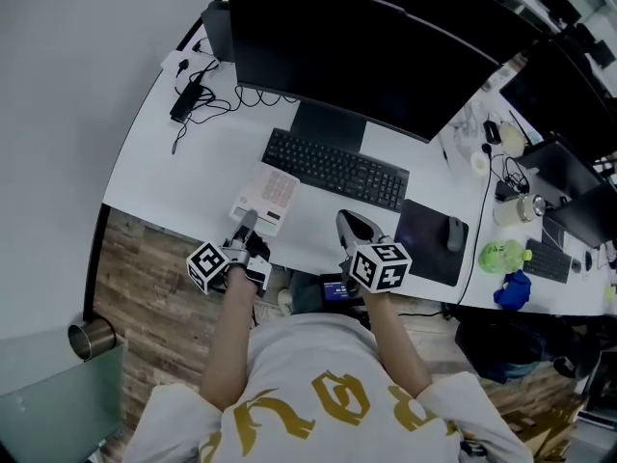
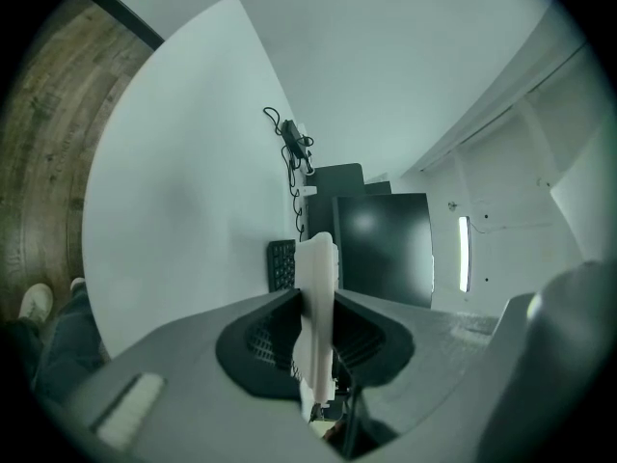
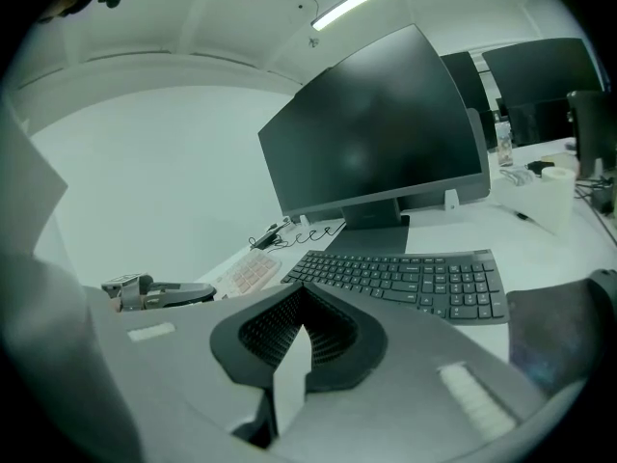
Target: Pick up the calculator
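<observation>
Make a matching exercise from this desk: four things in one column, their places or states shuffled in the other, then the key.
1. calculator
2. mouse
3. keyboard
4. right gripper

A. on the dark pad
B. shut, empty
C. clamped in the left gripper
D. in front of the monitor

Pairs: 1-C, 2-A, 3-D, 4-B

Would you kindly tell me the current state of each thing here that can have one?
left tool: shut on the near edge of the calculator.
right tool: shut, nothing between its jaws.
calculator: gripped edge-on by the left tool; whether it is off the desk cannot be told.
monitor: screen dark.
</observation>
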Available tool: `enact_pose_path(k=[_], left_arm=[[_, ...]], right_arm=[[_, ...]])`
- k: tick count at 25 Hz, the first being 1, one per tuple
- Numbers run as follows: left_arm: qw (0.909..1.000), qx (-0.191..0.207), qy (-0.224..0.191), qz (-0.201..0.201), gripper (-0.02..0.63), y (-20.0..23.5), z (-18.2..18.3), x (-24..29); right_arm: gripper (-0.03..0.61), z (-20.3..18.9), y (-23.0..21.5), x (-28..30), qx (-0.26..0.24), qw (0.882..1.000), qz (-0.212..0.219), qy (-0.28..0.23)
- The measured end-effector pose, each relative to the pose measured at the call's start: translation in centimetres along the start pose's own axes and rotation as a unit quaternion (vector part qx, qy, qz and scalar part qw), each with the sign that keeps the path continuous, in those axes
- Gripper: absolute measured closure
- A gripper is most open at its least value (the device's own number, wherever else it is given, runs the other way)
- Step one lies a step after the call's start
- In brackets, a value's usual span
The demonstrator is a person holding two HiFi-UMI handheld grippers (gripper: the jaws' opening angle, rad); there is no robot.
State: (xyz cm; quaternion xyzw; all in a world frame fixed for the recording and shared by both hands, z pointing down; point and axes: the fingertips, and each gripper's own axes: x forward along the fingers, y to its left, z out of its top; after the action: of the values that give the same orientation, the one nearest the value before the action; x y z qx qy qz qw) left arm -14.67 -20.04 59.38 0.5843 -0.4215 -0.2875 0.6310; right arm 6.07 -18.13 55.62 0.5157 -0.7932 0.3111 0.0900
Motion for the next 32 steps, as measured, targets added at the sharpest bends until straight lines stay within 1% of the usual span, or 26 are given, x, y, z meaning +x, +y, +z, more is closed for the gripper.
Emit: enact_pose_path(k=[5, 12, 23, 28, 32], left_arm=[[0.9999, -0.002, -0.006, -0.011, 0.547, -1.0, -0.1, -1.4], [0.9993, -0.004, -0.019, -0.033, 0.547, -2.9, -0.2, -3.7], [0.9976, -0.007, -0.039, -0.056, 0.547, -4.3, 0.1, -7.6], [0.9973, -0.01, -0.042, -0.059, 0.547, -4.5, 0.2, -8.1], [0.9965, -0.016, -0.041, -0.071, 0.547, -5.1, 0.0, -8.2]], right_arm=[[0.555, 0.6, 0.7, -0.9, 0.006, 1.0, 0.003, -0.019], [0.555, 0.1, 2.8, -1.7, -0.027, 0.999, 0.015, -0.016], [0.555, -0.3, 5.0, -2.8, -0.039, 0.999, 0.014, -0.028], [0.555, -0.1, 5.7, -2.8, -0.047, 0.998, 0.021, -0.03], [0.555, -0.2, 6.0, -2.8, -0.052, 0.998, 0.023, -0.029]])
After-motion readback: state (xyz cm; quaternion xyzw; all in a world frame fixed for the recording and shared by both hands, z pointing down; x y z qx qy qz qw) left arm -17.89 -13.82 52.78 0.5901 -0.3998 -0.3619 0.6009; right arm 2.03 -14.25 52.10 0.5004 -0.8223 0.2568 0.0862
